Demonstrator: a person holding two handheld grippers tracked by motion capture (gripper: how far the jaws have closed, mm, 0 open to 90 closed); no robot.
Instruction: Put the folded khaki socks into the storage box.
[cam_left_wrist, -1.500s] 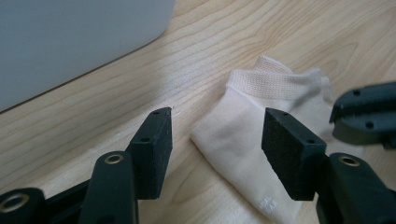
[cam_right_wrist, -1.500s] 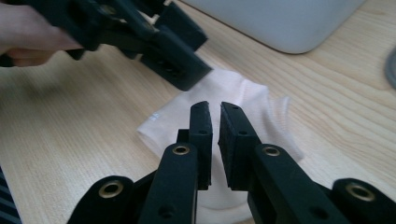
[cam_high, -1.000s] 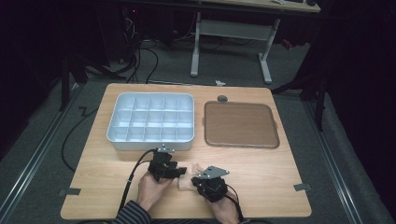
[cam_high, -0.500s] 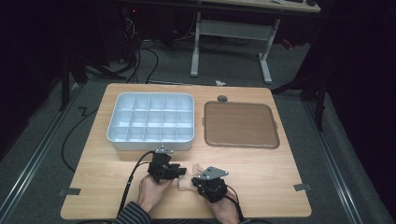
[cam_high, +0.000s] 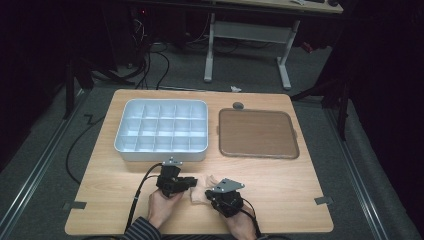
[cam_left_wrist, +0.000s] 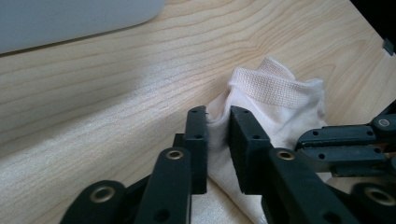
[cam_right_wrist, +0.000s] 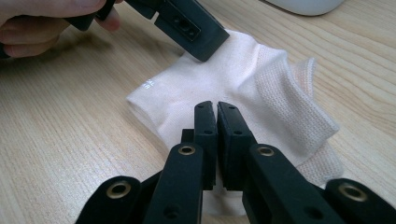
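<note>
Wooden table (cam_high: 280, 200): light-grained top, standing on grey floor. White compartment tray (cam_high: 161, 131): at 10 o'clock on the table, divided into a grid of open cells. Brown flat tray (cam_high: 257, 133): at 2 o'clock, just beside the white tray, apart from it. Small dark round object (cam_high: 238, 105): at 12 o'clock, just beyond the brown tray's far edge

Light wooden table (cam_high: 280, 180) carries a white compartmented plastic tray (cam_high: 162, 131), a brown square mat (cam_high: 257, 133) beside it, and a crumpled pale-pink sock (cam_high: 202, 192) near the front edge.
</note>
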